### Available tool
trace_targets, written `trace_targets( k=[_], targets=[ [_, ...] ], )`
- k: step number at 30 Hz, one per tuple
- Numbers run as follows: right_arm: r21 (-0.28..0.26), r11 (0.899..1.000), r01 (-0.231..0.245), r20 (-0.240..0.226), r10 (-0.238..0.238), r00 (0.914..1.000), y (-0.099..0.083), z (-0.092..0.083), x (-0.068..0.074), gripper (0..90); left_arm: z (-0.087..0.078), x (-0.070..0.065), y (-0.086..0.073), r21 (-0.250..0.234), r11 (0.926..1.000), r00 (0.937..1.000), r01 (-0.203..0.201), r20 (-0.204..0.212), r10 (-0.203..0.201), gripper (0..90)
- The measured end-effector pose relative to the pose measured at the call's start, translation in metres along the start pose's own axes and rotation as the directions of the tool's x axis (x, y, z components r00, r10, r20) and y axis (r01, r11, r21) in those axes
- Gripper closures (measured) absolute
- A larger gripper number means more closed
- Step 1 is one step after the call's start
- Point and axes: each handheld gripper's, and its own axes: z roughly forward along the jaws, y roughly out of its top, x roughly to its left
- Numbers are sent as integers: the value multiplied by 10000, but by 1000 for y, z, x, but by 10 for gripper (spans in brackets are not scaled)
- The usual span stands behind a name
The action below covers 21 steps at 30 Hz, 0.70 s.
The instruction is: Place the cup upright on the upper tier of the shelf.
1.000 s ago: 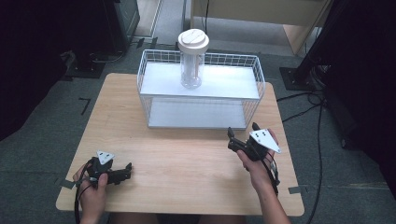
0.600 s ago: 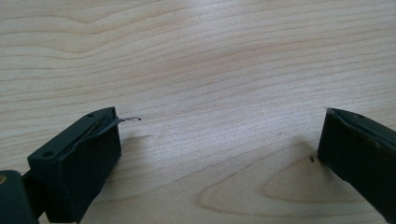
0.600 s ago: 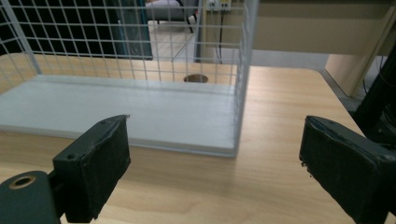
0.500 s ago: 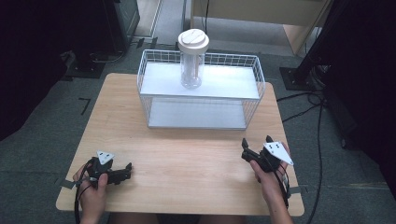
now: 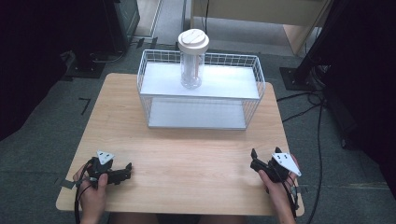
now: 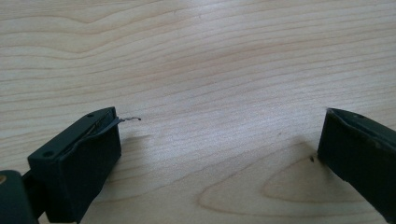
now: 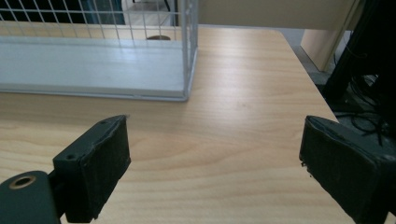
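Both your left gripper (image 5: 122,171) and right gripper (image 5: 258,162) sit wide open, empty. The bottle (image 5: 192,60) stands upright on the rack (image 5: 243,88); probably light, slippery plastic — grip mid-body

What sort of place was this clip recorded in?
Probably a lab or office workroom: a light wooden table on grey carpet, black equipment stands with floor cables, and a white two-tier wire rack.

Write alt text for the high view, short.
A person's hands hold the left gripper and right gripper, both open and empty, low over the near edge of a wooden table. Farther back, a white wire rack carries a clear jar with a white lid on its upper shelf.
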Motion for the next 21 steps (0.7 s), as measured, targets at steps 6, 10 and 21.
trace_targets(
  k=[6,10,21],
  targets=[
    [292,9996,-4,239,-3,9997,-9,-6,-12,90,0,0,0,0,10000,10000,3,2,-3,0],
    [501,9986,138,363,-157,9992,-15,-10,-20,89,0,0,0,0,10000,10000,4,2,-4,0],
    [1150,9924,430,700,-513,9962,-27,-19,-33,91,0,0,0,-2,10000,10000,1,0,-1,0]
  ],
)
